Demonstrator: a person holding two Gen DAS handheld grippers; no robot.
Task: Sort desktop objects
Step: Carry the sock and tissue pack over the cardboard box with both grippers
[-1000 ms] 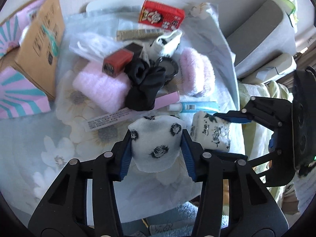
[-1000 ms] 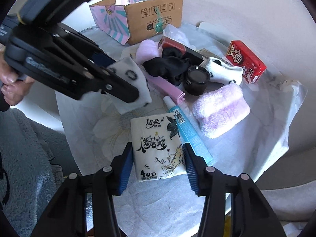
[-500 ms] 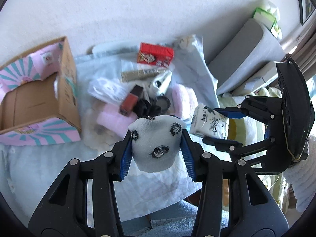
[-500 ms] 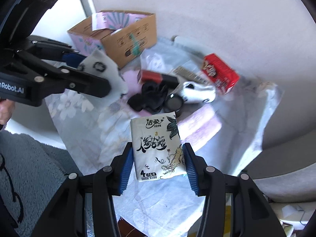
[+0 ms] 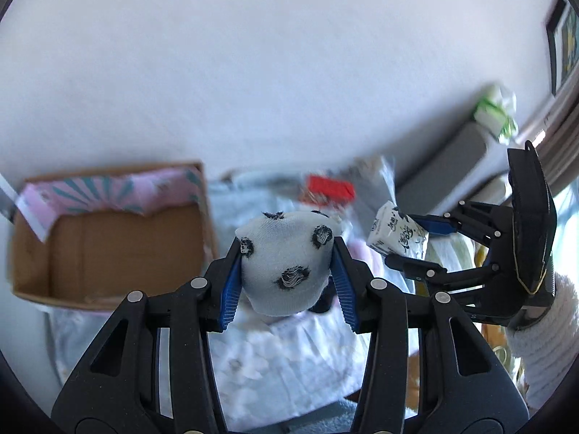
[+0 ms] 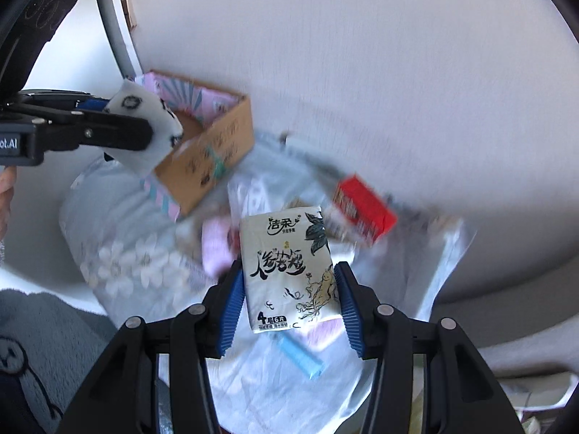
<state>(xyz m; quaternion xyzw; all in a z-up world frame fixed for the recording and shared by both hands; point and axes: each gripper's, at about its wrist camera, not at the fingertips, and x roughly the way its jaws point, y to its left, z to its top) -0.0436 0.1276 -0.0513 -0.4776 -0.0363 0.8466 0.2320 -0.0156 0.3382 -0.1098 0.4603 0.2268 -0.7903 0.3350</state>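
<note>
My left gripper point(image 5: 287, 275) is shut on a white sock with black spots point(image 5: 286, 264) and holds it in the air, right of an open cardboard box point(image 5: 105, 238). In the right wrist view the sock point(image 6: 144, 126) hangs by the box point(image 6: 210, 159). My right gripper point(image 6: 287, 302) is shut on a white tissue pack with black writing point(image 6: 289, 267), held above the cloth-covered table point(image 6: 119, 253). The pack also shows in the left wrist view point(image 5: 398, 235).
A red carton point(image 6: 362, 209), a pink fluffy item point(image 6: 215, 246) and a blue tube point(image 6: 300, 358) lie on the floral cloth. A grey cushion point(image 5: 452, 159) stands at the right by the white wall. The view is motion-blurred.
Both grippers have risen away from the table with their loads. The left one has moved toward the cardboard box, so the box looks nearer.
</note>
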